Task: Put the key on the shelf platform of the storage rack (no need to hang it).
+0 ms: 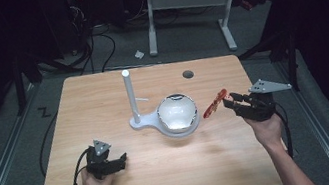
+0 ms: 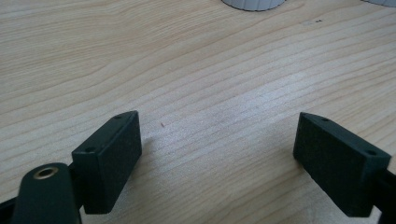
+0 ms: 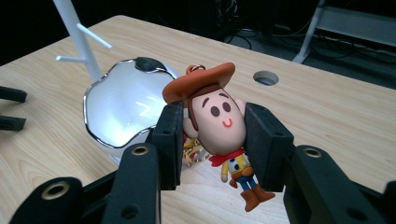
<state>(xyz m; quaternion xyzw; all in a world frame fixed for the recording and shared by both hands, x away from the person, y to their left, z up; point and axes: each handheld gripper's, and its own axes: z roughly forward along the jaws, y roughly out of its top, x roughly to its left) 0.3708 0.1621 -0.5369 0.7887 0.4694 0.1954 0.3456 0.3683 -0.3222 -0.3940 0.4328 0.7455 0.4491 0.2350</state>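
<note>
1. The right hand-held gripper (image 3: 212, 135) is clamped on a small plastic cowboy figurine with a brown hat, big round head and yellow shirt (image 3: 219, 123); the jaws press the sides of its head, and its legs hang below them.
2. In the high view the right hand-held gripper (image 1: 235, 103) holds the figurine (image 1: 216, 102) above the tabletop, just to the right of a shiny white apple-shaped object with a chrome rim (image 1: 177, 113), not touching it.
3. The apple-shaped object sits on the white base of a thin white upright stand with short side pegs (image 1: 130, 95) near the middle of the light wooden tabletop (image 1: 101, 90).
4. A round cable hole (image 1: 188, 74) lies beyond, towards the far edge.
5. The left hand-held gripper (image 2: 217, 154) has its jaws wide apart with nothing between them, low over bare wood at the near left (image 1: 108, 162).
6. Open wood lies between the two hand-held grippers and along the near edge.
</note>
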